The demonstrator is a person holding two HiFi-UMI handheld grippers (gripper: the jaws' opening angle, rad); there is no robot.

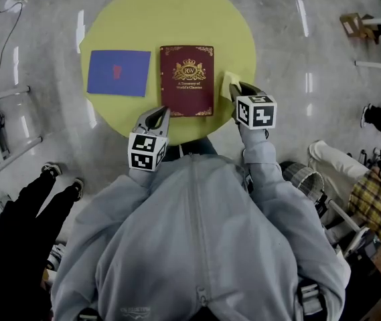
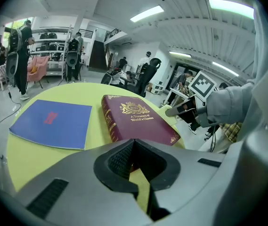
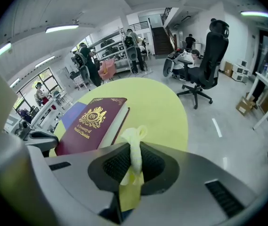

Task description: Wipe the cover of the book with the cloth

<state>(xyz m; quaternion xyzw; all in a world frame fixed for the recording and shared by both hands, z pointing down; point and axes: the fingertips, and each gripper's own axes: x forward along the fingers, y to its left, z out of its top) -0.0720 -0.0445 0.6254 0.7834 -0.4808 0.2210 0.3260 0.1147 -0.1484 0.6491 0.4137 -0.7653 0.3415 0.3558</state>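
- Right tool [image 3: 133, 167] pinches the pale cloth [image 3: 133, 147]; the maroon book [image 1: 187, 79] lies just to its left.
- Left tool [image 2: 136, 173] is pressed together, empty, book just ahead.

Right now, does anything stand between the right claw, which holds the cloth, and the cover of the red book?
Nothing visible does. The right claw is shut on the cloth beside the book, at its right edge; only bare table lies between them. The blue booklet lies on the book's other side.
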